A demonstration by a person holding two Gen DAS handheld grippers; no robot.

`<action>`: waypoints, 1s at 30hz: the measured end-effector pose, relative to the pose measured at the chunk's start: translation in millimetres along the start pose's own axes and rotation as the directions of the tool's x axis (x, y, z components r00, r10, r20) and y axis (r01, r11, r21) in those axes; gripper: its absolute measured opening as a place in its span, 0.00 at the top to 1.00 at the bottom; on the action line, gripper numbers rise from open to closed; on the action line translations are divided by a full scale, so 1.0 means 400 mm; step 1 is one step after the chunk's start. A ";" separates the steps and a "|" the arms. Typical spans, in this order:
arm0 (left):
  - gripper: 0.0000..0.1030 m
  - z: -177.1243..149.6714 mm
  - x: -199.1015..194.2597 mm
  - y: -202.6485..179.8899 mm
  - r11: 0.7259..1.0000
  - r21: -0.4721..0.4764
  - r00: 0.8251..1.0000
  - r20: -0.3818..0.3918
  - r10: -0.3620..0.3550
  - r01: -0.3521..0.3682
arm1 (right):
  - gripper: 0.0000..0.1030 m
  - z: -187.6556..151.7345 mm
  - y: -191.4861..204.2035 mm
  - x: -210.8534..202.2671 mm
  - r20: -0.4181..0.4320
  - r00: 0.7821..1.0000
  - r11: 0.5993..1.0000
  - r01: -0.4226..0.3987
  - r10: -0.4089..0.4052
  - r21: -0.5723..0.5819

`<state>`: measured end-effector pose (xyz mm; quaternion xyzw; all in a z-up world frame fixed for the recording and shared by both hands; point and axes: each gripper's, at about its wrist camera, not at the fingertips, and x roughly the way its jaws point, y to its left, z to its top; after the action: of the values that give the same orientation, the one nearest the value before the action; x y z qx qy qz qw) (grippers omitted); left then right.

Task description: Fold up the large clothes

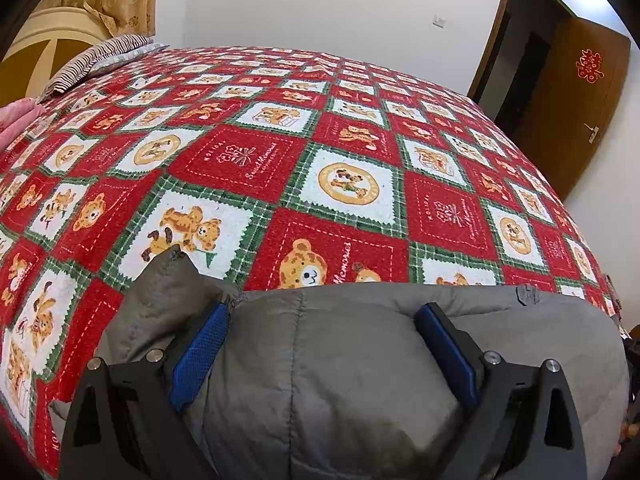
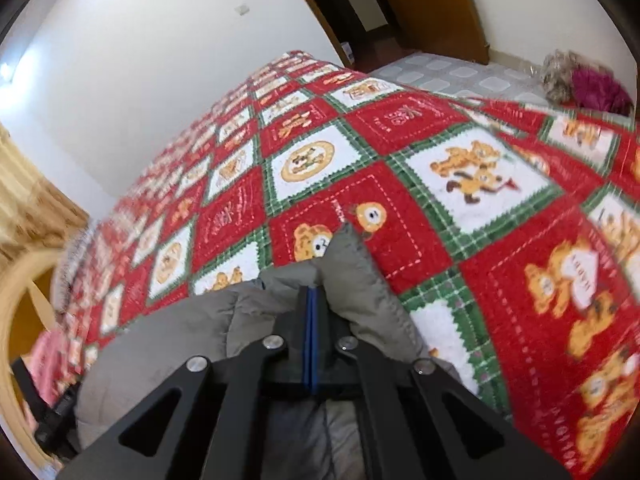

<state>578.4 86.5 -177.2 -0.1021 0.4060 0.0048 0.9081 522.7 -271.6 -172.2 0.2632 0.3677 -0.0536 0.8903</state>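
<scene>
Your left gripper is gaping wide over the grey padded jacket lying on the bedspread reading "Sweet Memories"; your right gripper is pinching the jacket's edge.

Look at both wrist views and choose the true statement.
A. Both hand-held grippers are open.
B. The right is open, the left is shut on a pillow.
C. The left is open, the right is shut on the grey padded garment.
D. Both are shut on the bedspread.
C: the left hand-held gripper has its blue pads spread wide over the grey padded garment, while the right hand-held gripper has its pads pressed together on a fold of it.
</scene>
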 end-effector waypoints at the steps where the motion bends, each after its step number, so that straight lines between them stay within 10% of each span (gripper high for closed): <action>1: 0.07 0.004 -0.005 0.000 1.000 0.007 1.000 -0.014 -0.005 0.005 | 0.98 0.002 0.008 -0.011 -0.001 1.000 1.000 0.016 -0.016 -0.015; 12: 0.07 -0.079 -0.316 0.110 0.988 0.129 0.996 0.035 0.078 -0.082 | 0.86 -0.141 0.176 -0.283 0.093 0.996 0.939 0.031 0.001 -0.341; 21: 0.06 -0.199 -0.243 0.233 0.990 -0.087 0.994 -0.009 0.113 -0.114 | 0.83 -0.276 0.135 -0.195 0.046 0.998 0.942 0.060 -0.047 -0.329; 30: 0.05 -0.217 -0.219 0.211 0.987 -0.044 0.988 0.000 0.155 -0.155 | 0.95 -0.278 0.080 -0.169 0.041 0.999 0.966 -0.007 0.018 -0.257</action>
<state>447.8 159.1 -184.3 -0.0903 0.4111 0.0846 0.9031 413.4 -194.3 -177.7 0.1468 0.3504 -0.0055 0.9250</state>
